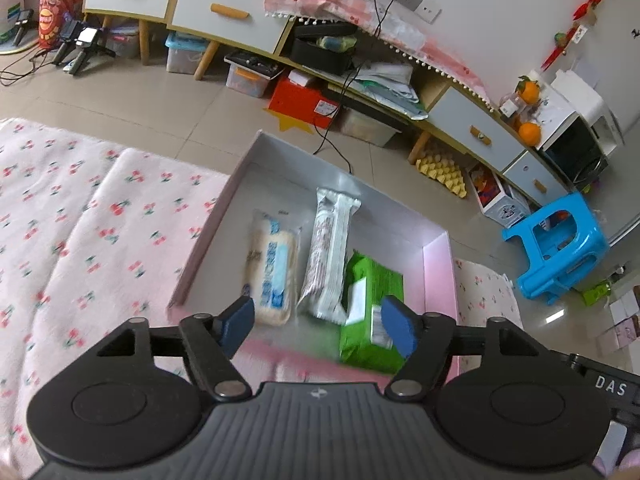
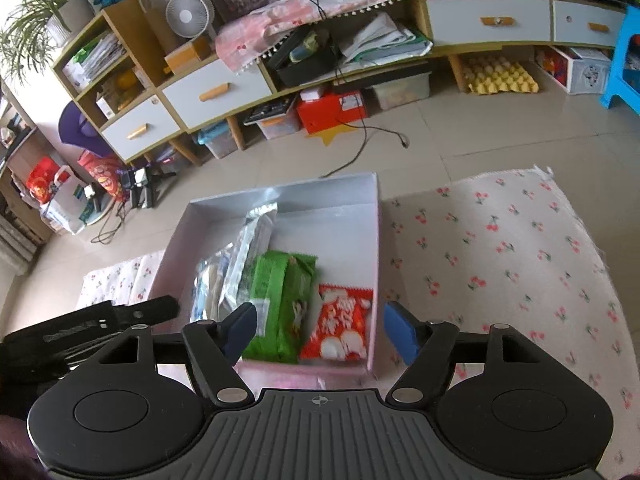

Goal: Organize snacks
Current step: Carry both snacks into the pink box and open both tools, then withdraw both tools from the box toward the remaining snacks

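Snacks (image 2: 280,304) in box (image 2: 376,240), below spread right claw (image 2: 320,332)

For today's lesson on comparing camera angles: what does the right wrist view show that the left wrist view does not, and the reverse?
Only the right wrist view shows the red snack packet in the box's near right corner, plus a white fan and a potted plant. Only the left wrist view shows the pale blue-and-white packet flat and in full. Both show the open box, the green packet, the silver packet and the cherry-print cloth.
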`<state>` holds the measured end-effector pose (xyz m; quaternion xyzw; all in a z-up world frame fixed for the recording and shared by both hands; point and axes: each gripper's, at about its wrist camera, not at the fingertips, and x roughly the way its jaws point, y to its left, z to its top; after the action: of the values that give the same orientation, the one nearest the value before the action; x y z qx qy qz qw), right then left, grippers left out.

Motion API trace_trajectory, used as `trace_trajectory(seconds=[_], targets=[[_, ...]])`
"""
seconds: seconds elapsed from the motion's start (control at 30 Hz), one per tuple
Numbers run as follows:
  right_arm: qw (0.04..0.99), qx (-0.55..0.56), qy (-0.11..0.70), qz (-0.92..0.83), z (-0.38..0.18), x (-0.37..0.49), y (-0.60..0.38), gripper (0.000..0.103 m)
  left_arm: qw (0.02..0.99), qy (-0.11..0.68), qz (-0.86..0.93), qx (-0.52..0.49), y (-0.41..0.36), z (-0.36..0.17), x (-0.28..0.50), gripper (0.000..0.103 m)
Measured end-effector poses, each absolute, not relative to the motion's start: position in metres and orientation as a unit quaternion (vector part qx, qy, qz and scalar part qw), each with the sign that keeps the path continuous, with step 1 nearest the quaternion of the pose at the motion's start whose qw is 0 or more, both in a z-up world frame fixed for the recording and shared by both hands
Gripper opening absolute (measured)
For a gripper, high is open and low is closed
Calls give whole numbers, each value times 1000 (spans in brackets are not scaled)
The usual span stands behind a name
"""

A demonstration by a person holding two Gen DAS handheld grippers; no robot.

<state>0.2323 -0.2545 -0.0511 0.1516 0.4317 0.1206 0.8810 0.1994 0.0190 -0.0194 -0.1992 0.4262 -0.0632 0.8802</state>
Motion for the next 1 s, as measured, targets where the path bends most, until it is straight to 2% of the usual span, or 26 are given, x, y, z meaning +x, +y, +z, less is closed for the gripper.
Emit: trace_trajectory(seconds=[0.13, 0.33, 0.57, 1.0], targets=[[879, 143, 438, 122, -48, 212, -255, 77, 878, 436, -58, -190, 22, -16, 180, 76], [878, 130, 441, 135, -40, 184, -251, 80, 876, 443, -53, -184, 29, -12, 155, 88], [880, 127, 438, 135, -34, 156, -247, 86, 870, 463, -53, -158, 31, -14, 135, 96], [882, 78, 444, 139, -34, 111, -220, 88, 876, 474, -27, -84, 46, -23, 87, 100]])
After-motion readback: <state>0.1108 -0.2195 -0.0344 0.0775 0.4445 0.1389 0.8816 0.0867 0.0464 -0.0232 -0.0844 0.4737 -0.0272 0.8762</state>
